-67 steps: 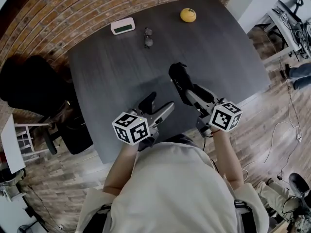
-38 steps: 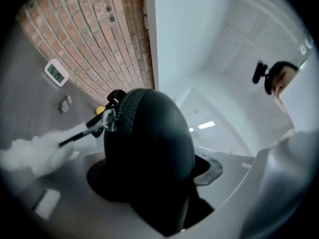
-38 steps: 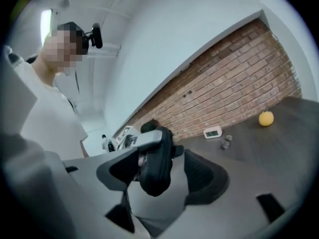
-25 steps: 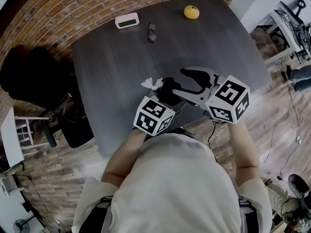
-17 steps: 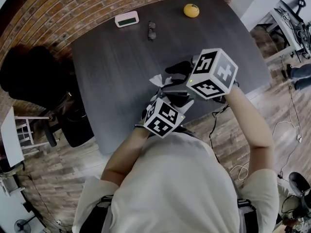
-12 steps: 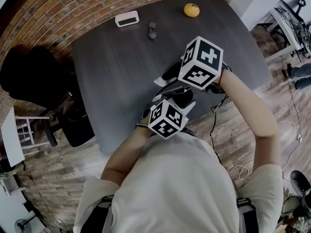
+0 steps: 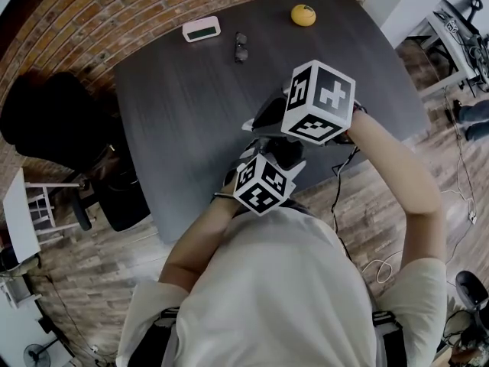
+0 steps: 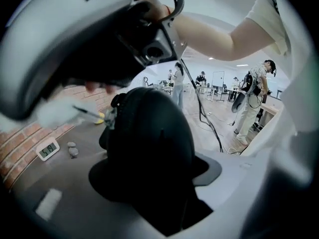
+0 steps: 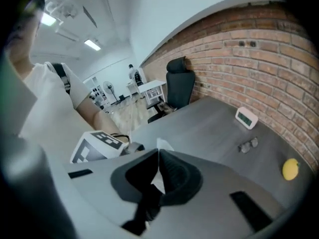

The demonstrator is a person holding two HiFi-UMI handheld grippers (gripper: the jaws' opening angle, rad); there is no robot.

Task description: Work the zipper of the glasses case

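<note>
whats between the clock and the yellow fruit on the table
The glasses lie between the clock and the yellow fruit, clearest in the head view.

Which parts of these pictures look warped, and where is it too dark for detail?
Head view: fisheye bends the red brick wall and dark grey table edges. Left gripper view: the black zippered glasses case is a nearly featureless dark mass. Right gripper view: corners vignetted black.
</note>
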